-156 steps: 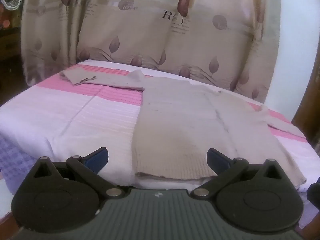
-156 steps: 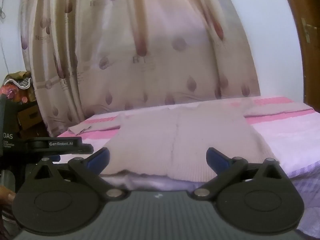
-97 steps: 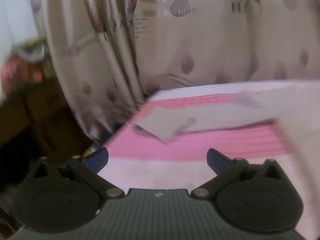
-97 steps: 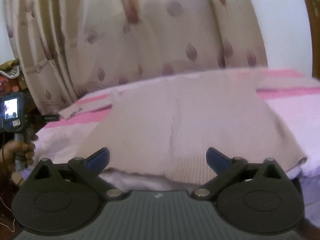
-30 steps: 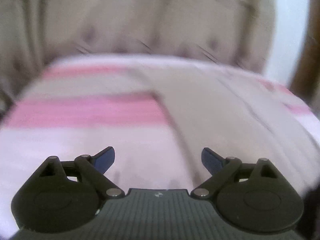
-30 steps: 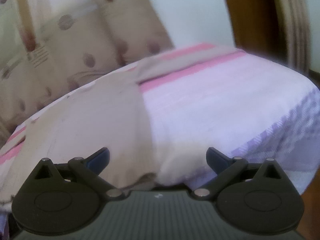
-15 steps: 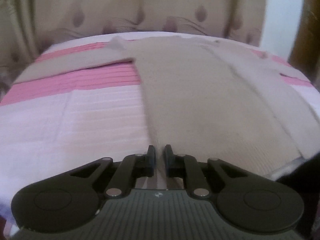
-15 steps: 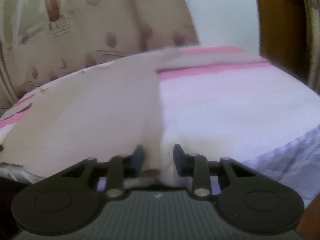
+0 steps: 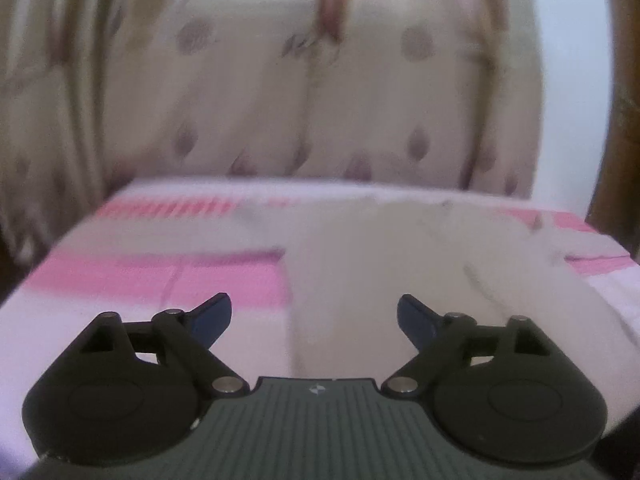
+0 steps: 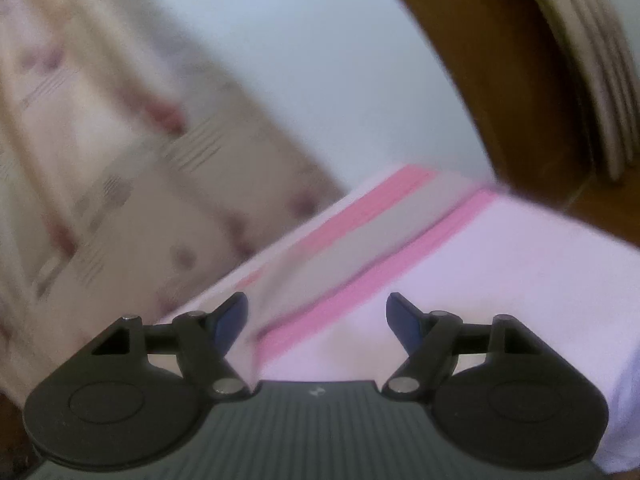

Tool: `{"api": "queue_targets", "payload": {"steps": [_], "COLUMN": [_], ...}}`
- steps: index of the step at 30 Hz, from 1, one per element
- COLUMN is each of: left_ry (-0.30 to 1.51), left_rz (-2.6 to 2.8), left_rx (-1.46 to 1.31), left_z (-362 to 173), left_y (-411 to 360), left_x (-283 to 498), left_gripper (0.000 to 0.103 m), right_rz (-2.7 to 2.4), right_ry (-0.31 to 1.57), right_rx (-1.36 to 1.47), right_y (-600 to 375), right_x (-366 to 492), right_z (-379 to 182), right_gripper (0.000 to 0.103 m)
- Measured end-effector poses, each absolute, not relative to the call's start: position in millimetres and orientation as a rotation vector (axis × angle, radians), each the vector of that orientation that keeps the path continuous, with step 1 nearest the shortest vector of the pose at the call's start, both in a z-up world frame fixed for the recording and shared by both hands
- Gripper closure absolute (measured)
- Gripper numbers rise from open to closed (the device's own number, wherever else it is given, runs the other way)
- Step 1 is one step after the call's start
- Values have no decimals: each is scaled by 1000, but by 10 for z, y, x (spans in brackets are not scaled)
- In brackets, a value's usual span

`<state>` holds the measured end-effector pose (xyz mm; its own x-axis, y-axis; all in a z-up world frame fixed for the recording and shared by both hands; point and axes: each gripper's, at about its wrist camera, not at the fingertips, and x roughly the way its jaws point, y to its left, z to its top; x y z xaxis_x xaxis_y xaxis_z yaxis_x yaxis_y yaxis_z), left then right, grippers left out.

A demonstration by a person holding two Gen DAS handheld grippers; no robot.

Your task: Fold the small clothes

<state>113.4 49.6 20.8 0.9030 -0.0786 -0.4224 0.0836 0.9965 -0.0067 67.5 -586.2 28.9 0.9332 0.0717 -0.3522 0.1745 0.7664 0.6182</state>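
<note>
Left gripper (image 9: 314, 314) opening, empty, above the beige knitted sweater (image 9: 400, 280) on the pink-striped bed (image 9: 120, 280); right gripper (image 10: 316, 318) also opening, empty, facing its sleeve (image 10: 360, 236). No writing legible.

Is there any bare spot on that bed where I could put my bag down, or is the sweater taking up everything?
There is room. The bed cover lies bare left of the beige sweater, up to the bed's left edge. Another bare stretch lies on the near side of the outstretched sleeve, toward the wooden frame. The middle is crowded.
</note>
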Motion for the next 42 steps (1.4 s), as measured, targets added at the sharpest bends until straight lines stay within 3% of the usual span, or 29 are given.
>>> {"api": "queue_targets", "payload": {"steps": [1,6,12,17,18,19,21,22,23,34,42], "left_ry": [417,414,572,639,664,683,695,699,702,691,620], "left_rz": [-88,-70,-89,-91,-80,-71,-68,-66,-63,-60,-38], "left_rx": [29,76,65,40,35,33,39,46,56,3,-191], "left_z": [194,-38,-399,-465,-486,-501,-512,-517,-519,-502,-457], "left_y": [360,-79,-99,-14,-2,3,0,-9,-14,27,306], "left_x": [1261,1817,2235,2317,2351,2377,2394,2399,2382,2377,2283], "left_gripper": [5,5,13,7,7,6,2,0,0,0,0], "right_rz": [-69,-152,-276,-286,-289,-301,-340,-330,-324,-71,160], "right_ry": [374,400,507,531,524,520,515,478,442,276,266], "right_rx": [752,969,1013,1170,1185,1185,1163,1164,1148,1028,1023], "right_y": [-6044,-7042,-7664,-7879,-7916,-7904,-7905,-7889,-7868,-7179,-5824], "right_x": [822,1569,2220,2530,2607,2659,2714,2719,2712,2630,2941], "right_z": [250,-26,-354,-796,-853,-898,-953,-956,-922,183,854], "right_gripper": [26,26,26,27,33,57,75,92,95,96,96]}}
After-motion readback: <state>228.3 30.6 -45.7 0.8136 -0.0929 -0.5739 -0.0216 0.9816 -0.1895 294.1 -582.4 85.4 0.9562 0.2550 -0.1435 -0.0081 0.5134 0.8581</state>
